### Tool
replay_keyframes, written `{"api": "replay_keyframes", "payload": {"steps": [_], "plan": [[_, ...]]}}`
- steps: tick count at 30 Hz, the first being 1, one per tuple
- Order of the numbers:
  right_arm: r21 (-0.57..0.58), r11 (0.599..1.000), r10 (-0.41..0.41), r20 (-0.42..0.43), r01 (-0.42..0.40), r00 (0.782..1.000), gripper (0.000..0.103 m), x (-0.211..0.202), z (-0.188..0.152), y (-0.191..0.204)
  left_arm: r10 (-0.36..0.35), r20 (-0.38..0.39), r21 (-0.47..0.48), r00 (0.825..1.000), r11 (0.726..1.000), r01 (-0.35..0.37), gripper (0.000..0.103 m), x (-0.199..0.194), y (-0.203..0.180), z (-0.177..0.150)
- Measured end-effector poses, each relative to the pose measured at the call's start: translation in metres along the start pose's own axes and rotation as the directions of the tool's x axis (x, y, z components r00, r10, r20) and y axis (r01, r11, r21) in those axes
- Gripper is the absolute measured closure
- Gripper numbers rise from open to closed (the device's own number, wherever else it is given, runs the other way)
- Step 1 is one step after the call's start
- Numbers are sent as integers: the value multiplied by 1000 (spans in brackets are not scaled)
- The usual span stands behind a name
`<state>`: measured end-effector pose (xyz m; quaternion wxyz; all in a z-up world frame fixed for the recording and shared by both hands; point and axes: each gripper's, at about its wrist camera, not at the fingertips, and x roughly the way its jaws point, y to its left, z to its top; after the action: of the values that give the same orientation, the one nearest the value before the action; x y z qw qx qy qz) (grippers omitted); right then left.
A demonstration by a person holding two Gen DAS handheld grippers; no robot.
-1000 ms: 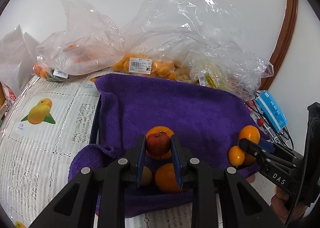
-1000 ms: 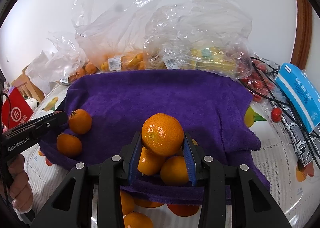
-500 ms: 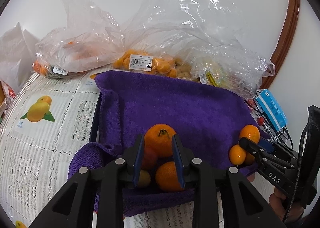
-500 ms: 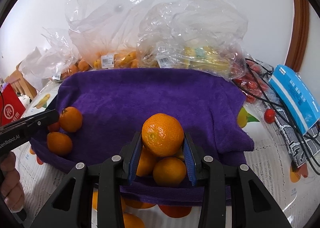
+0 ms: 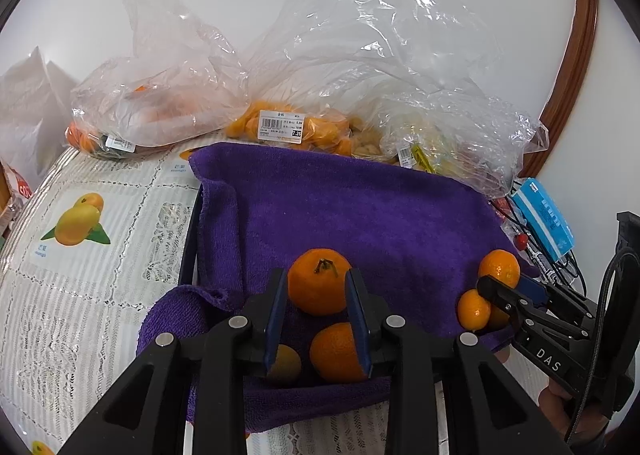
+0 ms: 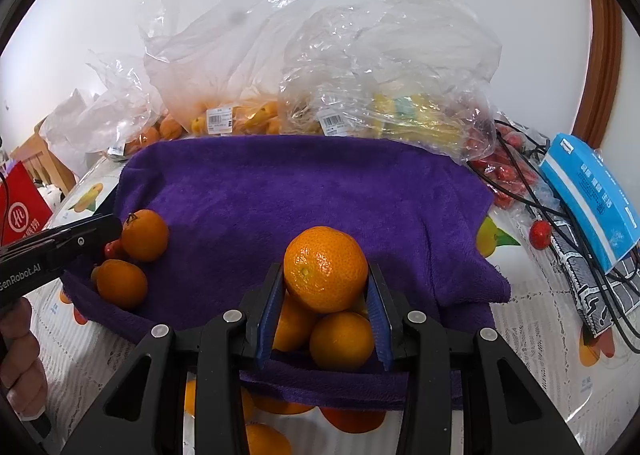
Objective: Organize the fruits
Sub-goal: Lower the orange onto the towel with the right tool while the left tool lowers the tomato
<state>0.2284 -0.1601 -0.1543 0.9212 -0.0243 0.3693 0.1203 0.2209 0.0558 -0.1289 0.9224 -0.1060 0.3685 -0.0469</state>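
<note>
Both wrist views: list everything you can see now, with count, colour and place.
held orange: one, orange, between the right tool's pads
loose oranges: at least four, orange, on the towel; two by the left tool's tip, the rest under the held one
small red fruit: one, red, at the left tool's tip
towel: one, purple, centre
plastic bags: at least three, clear, behind the towel, fruit inside
box: one, blue, far right
cables: black, beside the box
tablecloth: white, fruit prints
left tool: black, narrowly parted, gripping nothing
right tool: black, gripping the held orange
hand: on the left tool's handle
</note>
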Motion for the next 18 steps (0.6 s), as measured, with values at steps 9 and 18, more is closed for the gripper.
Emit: {"api": "replay_keyframes", "payload": {"steps": [9, 18], "plan": [[-4, 1000, 1, -5, -1, 1000, 63, 0, 0, 1, -2, 0, -1, 1000, 1000, 2, 75, 0, 0, 0], [-7, 1000, 0, -4, 0, 1000, 63, 1, 0, 1, -7, 0, -2, 1000, 1000, 7, 75, -1, 1, 0]]}}
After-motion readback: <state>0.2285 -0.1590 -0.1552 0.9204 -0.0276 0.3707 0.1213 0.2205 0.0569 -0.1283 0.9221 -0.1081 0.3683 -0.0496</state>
